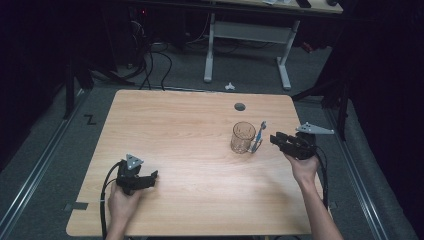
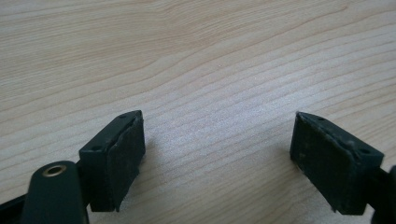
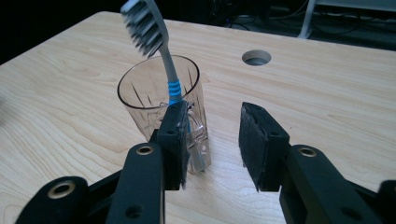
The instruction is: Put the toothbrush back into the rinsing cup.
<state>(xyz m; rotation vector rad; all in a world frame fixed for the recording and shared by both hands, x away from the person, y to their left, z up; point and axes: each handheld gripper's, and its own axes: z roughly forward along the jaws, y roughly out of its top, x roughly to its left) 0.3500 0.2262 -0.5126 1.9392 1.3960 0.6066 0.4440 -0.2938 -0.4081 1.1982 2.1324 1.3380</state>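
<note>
My right tongs [image 3: 212, 140] gape, empty, at the cup's [image 3: 149, 100] three o'clock beside the toothbrush [image 3: 161, 44]; left tongs [image 2: 217, 158] gape over bare surface [image 2: 196, 56].

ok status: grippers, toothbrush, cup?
Left gripper open, idle over bare table. Right gripper open beside cup. Toothbrush leaning against cup, bristles up. Nothing blocking.

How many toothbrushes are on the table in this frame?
1. A single toothbrush with a grey and blue handle stands bristles up, leaning against the outside of the clear glass, just ahead of the open right tongs. Nothing suggests another hidden one.
</note>
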